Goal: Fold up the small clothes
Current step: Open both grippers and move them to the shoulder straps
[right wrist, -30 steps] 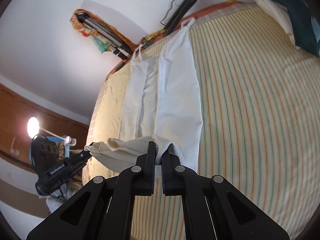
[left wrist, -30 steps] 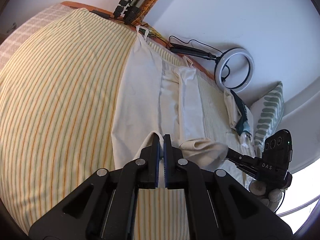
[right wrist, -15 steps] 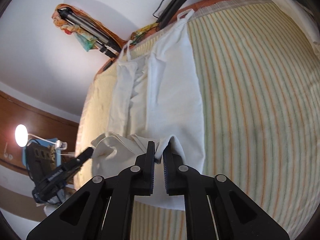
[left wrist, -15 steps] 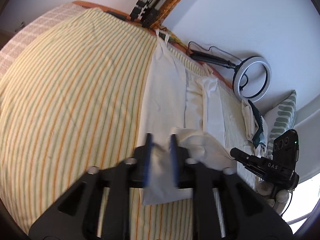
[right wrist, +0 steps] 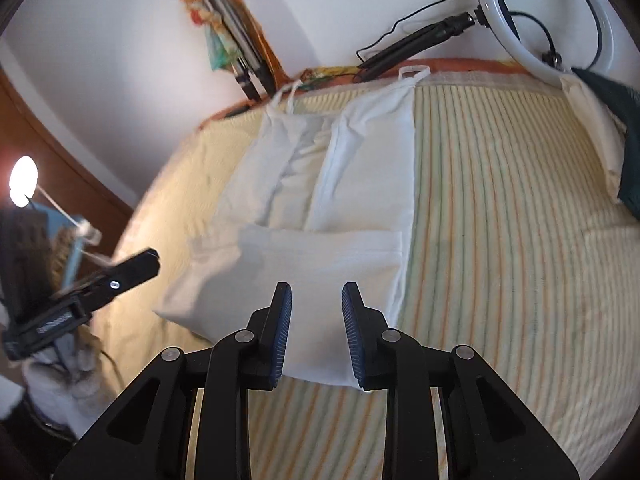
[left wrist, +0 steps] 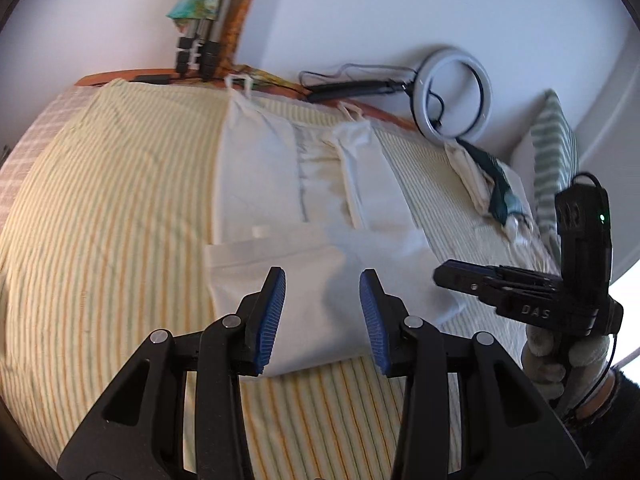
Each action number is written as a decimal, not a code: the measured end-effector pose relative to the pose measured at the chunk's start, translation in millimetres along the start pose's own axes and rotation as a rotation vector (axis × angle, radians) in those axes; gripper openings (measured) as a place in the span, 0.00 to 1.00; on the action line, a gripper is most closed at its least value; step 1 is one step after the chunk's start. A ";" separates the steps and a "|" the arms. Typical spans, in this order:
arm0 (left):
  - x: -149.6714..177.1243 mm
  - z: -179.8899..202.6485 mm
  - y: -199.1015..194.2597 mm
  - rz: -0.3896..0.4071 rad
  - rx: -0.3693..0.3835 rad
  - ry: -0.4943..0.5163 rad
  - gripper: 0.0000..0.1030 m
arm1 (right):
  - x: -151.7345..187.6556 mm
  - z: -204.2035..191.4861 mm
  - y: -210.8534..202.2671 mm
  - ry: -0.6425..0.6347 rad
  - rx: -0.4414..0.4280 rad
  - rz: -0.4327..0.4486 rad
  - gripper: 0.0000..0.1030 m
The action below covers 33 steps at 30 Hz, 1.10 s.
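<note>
A cream strappy garment (left wrist: 296, 208) lies flat on the striped bed, its near hem folded up over its middle; it also shows in the right wrist view (right wrist: 332, 232). Its straps reach the far bed edge. My left gripper (left wrist: 322, 312) is open and empty just above the folded near edge. My right gripper (right wrist: 316, 330) is open and empty above the same folded edge. The right gripper shows at the right of the left wrist view (left wrist: 460, 278), the left gripper at the left of the right wrist view (right wrist: 132, 268).
The striped bedspread (left wrist: 100, 220) covers the bed. A ring light (left wrist: 456, 92) and a tripod (left wrist: 200, 48) lean on the far wall. Folded clothes (left wrist: 488, 188) and a striped pillow (left wrist: 556, 160) lie at the right. A lamp (right wrist: 22, 180) glows at the left.
Both grippers were shut on the garment's near hem and carried it forward. Now both have opened, the hem lies folded over the middle, and the grippers sit just behind it.
</note>
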<state>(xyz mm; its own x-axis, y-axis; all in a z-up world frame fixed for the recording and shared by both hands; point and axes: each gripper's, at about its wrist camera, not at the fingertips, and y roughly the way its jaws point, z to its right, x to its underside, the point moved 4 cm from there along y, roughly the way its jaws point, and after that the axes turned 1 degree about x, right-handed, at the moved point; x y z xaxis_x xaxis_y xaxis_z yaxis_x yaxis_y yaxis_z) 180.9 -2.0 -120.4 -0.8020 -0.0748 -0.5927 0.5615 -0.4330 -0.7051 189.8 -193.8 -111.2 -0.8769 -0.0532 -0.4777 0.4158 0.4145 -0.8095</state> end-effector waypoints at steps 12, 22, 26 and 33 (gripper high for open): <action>17.6 -27.6 37.2 -0.049 -0.165 0.110 0.37 | 40.7 9.5 -0.7 0.033 0.057 -0.107 0.24; -33.2 -61.5 3.5 0.048 -0.134 -0.123 0.37 | 4.9 10.3 -46.9 0.007 0.020 0.070 0.24; -57.3 -62.8 10.1 0.047 -0.137 -0.105 0.37 | -10.8 11.0 -51.0 -0.019 0.017 0.098 0.25; -98.5 -91.2 47.8 -0.026 -0.089 -0.156 0.37 | -64.2 36.2 -28.1 -0.064 0.046 0.112 0.39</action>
<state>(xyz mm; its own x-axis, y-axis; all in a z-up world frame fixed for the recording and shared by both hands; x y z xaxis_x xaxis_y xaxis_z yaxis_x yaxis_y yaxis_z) 305.3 66.6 -131.3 -0.8345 -0.2059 -0.5110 0.5503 -0.3562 -0.7552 243.2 -234.9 -70.1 -0.8081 -0.0675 -0.5852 0.5219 0.3788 -0.7643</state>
